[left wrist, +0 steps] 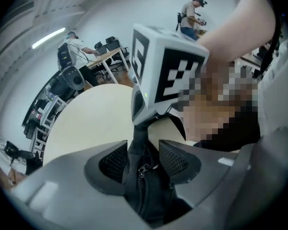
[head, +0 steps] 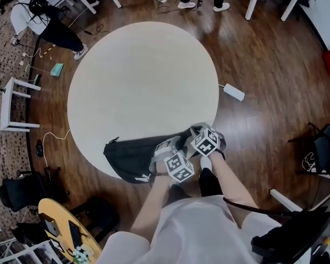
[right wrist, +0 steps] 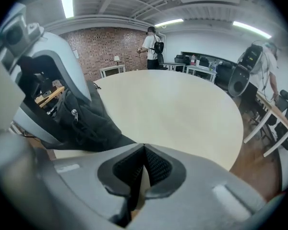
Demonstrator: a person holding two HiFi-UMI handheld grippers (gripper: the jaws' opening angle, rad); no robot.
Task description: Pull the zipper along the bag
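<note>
So, left gripper [left wrist: 143,158] first: its jaws stand wide apart. A bunched fold of the black bag [head: 133,156] sits right in the gap, with the little metal zipper pull [left wrist: 143,168] dead centre between the mesh pads [left wrist: 114,161]. The fabric pretty much fills that space, so I honestly can't say whether it brushes the pads or sits just clear of them. Either way, the jaws aren't clamped down.

Right gripper [right wrist: 143,163] is the opposite story. Its jaws are pinched together, with a thin dark strip of the bag caught between them. In the left gripper view that same fabric runs up into the right gripper's nose, just under its marker cube [left wrist: 165,73].

The bag itself lies at the near edge of the round cream table [head: 143,76], long side running left to right, with a white logo on its front (too small to read properly). Its right end disappears under the two grippers. In the head view the cubes sit over both sets of jaws, so you get nothing about the grip from up there.

The left gripper view cuts the bag off at the bottom, between the gripper's own grey shells. In the right gripper view, the left gripper's body looms at the left edge, half out of frame.
</note>
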